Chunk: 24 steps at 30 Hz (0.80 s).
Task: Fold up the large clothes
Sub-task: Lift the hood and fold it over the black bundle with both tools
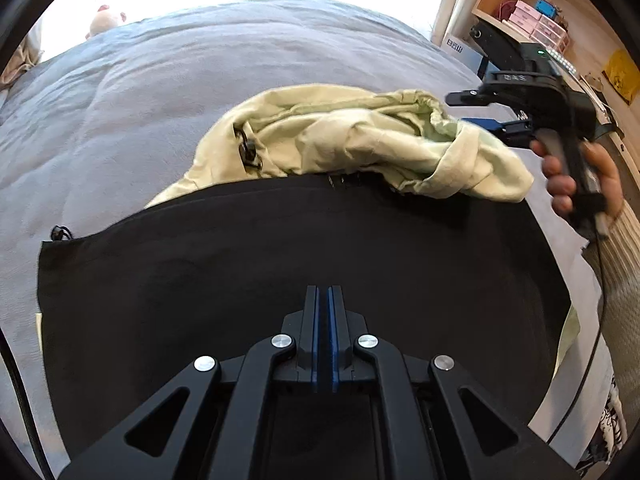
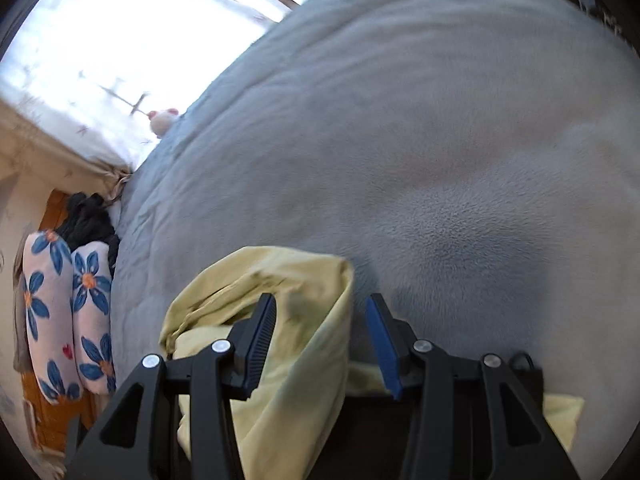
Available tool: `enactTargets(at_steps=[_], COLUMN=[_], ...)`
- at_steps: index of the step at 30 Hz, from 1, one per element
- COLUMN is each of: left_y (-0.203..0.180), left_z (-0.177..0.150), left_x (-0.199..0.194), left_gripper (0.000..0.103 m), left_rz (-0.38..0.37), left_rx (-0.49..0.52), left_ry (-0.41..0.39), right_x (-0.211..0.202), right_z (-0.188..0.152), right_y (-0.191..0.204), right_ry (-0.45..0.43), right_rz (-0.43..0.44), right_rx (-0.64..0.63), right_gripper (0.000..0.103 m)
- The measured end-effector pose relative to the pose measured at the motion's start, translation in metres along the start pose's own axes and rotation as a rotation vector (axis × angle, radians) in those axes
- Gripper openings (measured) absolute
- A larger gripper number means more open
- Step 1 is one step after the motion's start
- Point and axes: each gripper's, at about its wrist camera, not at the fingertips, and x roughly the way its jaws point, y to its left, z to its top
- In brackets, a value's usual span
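You can read very little here. On the top of your right gripper (image 1: 486,110), seen from the left wrist, pale raised letters stand on the black housing; they look like "DAS", though the first letter is unsure. Beyond that gripper, up and to its left, a white box (image 1: 455,45) at the foot of the shelf carries dark block characters, too small for you to make out. The pink boxes (image 1: 528,16) on the shelf above show no legible print. From your right wrist, nothing carries writing: the flowered cushions (image 2: 64,312) to the left of the claw bear only a pattern.
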Motion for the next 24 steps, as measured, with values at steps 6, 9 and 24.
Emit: enactTargets(at_steps=[6, 9, 24], left_y=[0.009, 0.008, 0.033], left_z=[0.006, 0.010, -0.037], left_x=[0.013, 0.010, -0.087], left_gripper=[0.002, 0.002, 0.003], left_rz=[-0.020, -0.021, -0.024], left_rx=[-0.035, -0.045, -0.130], left_ry=[0.010, -0.005, -0.115], right_x=[0.036, 0.037, -0.096], right_z=[0.000, -0.005, -0.149], right_y=[-0.013, 0.009, 0.244], right_ry=[0.100, 0.067, -0.217], right_rz=[0.140, 0.088, 0.204], right_rx=[0.059, -0.031, -1.005], right_gripper=[0.047, 0.040, 0.022])
